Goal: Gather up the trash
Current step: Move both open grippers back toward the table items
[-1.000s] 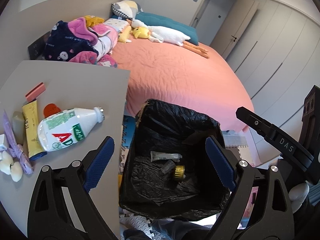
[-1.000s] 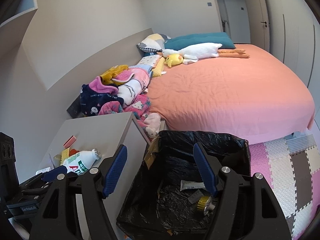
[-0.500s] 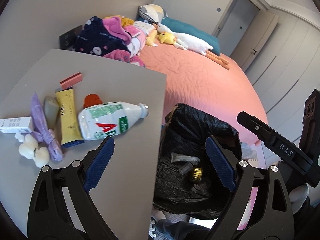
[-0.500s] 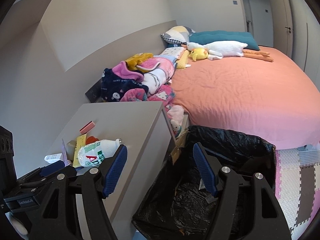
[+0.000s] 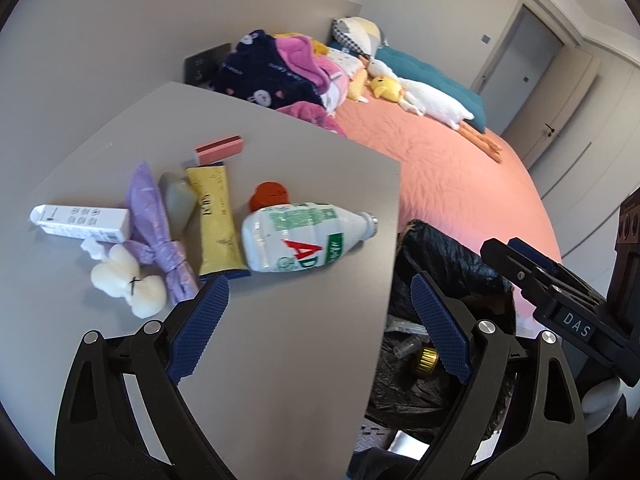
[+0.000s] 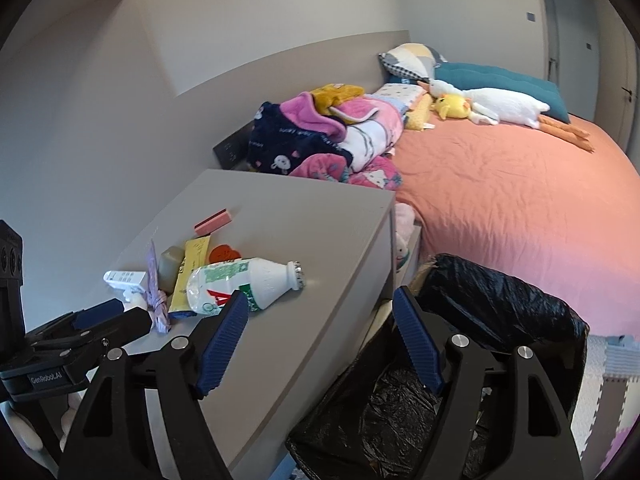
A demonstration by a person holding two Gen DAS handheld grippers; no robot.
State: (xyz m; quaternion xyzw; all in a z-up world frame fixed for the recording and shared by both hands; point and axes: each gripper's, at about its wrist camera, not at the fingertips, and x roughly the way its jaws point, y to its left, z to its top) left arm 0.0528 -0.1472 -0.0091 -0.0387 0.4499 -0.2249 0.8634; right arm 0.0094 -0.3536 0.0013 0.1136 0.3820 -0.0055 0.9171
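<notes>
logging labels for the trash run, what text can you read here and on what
"AD" in red: white bottle lying on the grey table.
"DAS": right hand-held gripper.
"GenRoboAI": left hand-held gripper.
Print on the yellow tube and white box: too small to read.

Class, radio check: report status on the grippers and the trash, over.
Left gripper open, empty. Right gripper empty, jaws opening. Bottle lies on table among other litter; bin beside it. Nothing in the way.

Plush goose on the orange bed (blankets heaped beside).
</notes>
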